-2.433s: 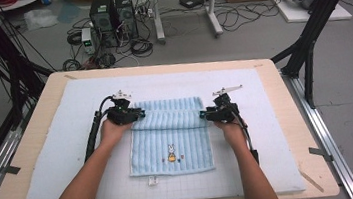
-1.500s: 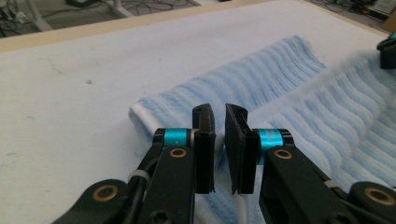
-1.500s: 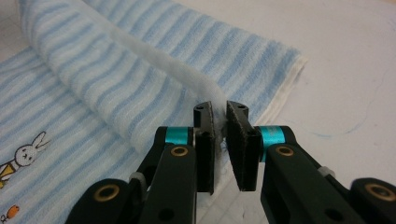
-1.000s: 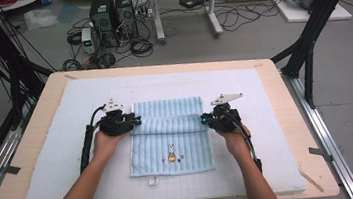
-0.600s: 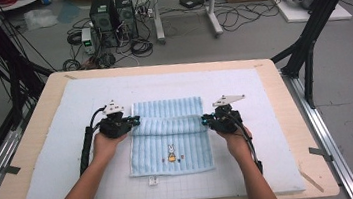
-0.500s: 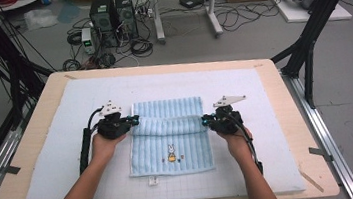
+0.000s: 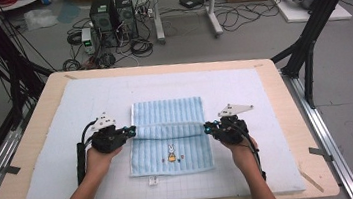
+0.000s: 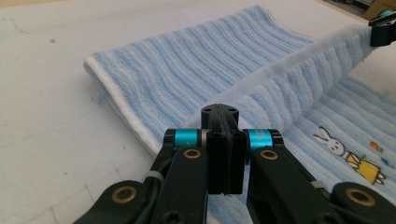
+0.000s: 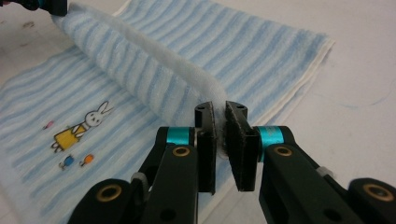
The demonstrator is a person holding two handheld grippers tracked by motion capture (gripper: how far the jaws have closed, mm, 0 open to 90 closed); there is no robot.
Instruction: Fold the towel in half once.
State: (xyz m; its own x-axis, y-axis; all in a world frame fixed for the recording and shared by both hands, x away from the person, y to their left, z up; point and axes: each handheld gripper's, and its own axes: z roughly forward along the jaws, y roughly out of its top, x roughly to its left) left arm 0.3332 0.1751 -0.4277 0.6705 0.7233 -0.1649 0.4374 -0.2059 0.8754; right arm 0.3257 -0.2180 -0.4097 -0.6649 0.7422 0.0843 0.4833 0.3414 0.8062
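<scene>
A light blue striped towel (image 7: 167, 114) with a small bunny picture (image 7: 171, 151) lies on the pale mat. A raised fold of it runs taut between my two grippers, just beyond the bunny. My left gripper (image 7: 131, 131) is shut on the fold's left end; in the left gripper view the jaws (image 8: 222, 115) are pressed together on the towel (image 8: 205, 65). My right gripper (image 7: 207, 126) is shut on the fold's right end. In the right gripper view its pads (image 9: 219, 112) pinch a thin bit of the towel (image 9: 243, 42).
The pale blue mat (image 7: 243, 87) covers most of the wooden table (image 7: 34, 146). Black frame posts (image 7: 308, 39) stand at the table's back corners. Computer cases (image 7: 114, 11) and cables lie on the floor beyond the far edge.
Both hands have drawn back toward the person, and the pinched fold of towel has come with them. It now lies across the towel's middle.
</scene>
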